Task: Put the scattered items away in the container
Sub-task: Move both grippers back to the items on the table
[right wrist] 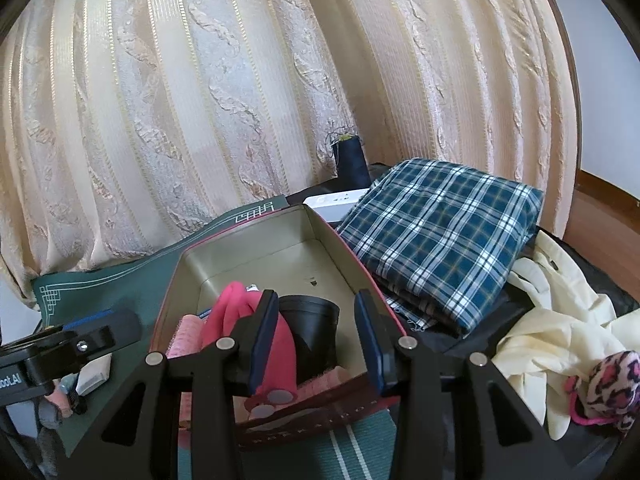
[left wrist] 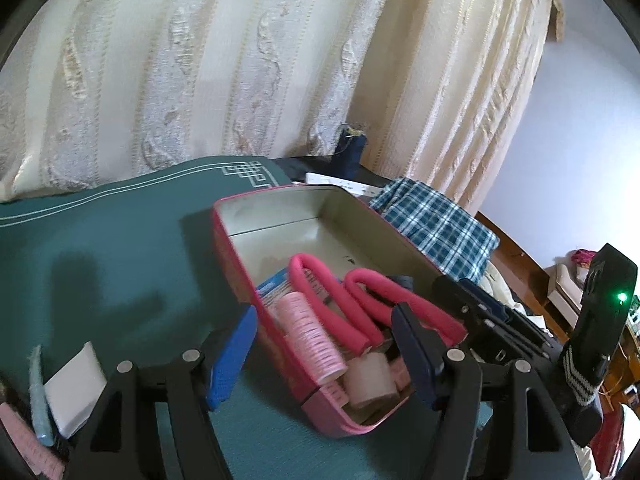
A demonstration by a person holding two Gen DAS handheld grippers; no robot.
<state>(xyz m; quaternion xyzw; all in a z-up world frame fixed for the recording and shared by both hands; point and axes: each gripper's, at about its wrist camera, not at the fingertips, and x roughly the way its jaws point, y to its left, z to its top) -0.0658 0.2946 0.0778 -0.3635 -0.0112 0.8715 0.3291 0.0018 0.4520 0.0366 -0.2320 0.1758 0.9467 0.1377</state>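
2 wrist fisheyes, close, angled down; both share red tin [left wrist: 320,416].

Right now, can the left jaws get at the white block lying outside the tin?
Probably yes: the white block lies uncovered on the green mat, beside the open left gripper, with nothing between them.

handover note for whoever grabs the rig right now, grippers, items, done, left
Left gripper: open, empty, straddling the red tin's near wall.
Right gripper: open, holding nothing, over the tin's near end.
Done: pink foam rollers, pink hair curler and a black cup are in the tin.
Left: white block, light blue stick and other small bits on the green mat, left of the tin.
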